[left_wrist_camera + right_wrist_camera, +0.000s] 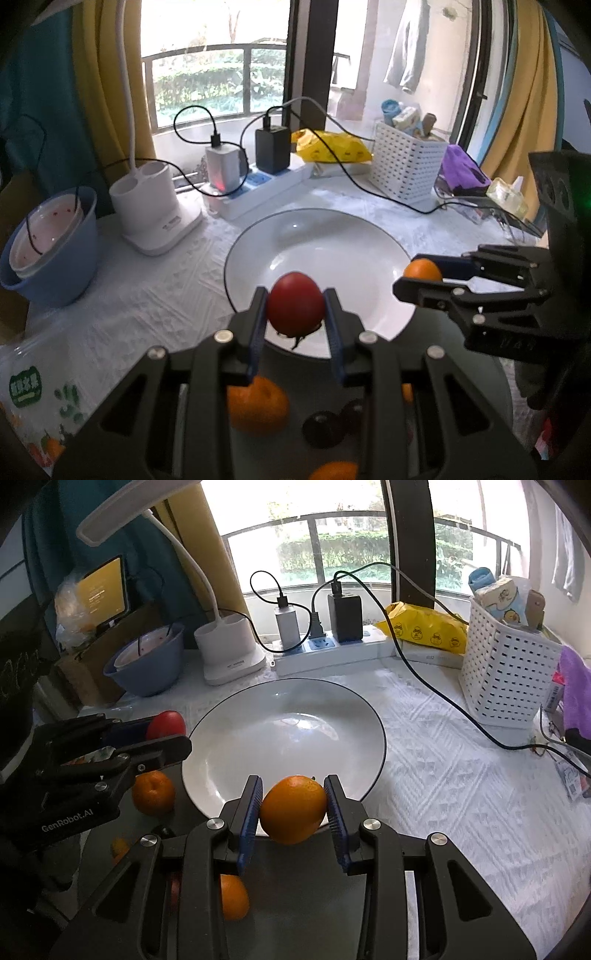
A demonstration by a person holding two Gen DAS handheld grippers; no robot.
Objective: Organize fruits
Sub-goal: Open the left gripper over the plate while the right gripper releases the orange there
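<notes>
A red tomato [295, 304] sits clamped between the blue pads of my left gripper [295, 314], over the near rim of a big white plate [332, 236]. My right gripper [293, 808] is shut on an orange [293, 808], also above the plate's [295, 716] near rim. Each gripper shows in the other's view: the right gripper [417, 278] with its orange [423, 270] at the plate's right, the left gripper [170, 738] with the tomato [166, 723] at the plate's left. Below the grippers lie loose oranges [256, 406] [153, 792] and dark round fruits [323, 430] on a grey surface.
At the back stand a blue bowl [51, 240], a white lamp base [155, 210], a power strip with chargers [258, 181], a yellow bag [332, 146] and a white basket [406, 166]. A black cable [443, 698] crosses the white cloth. A printed bag [40, 398] lies at the near left.
</notes>
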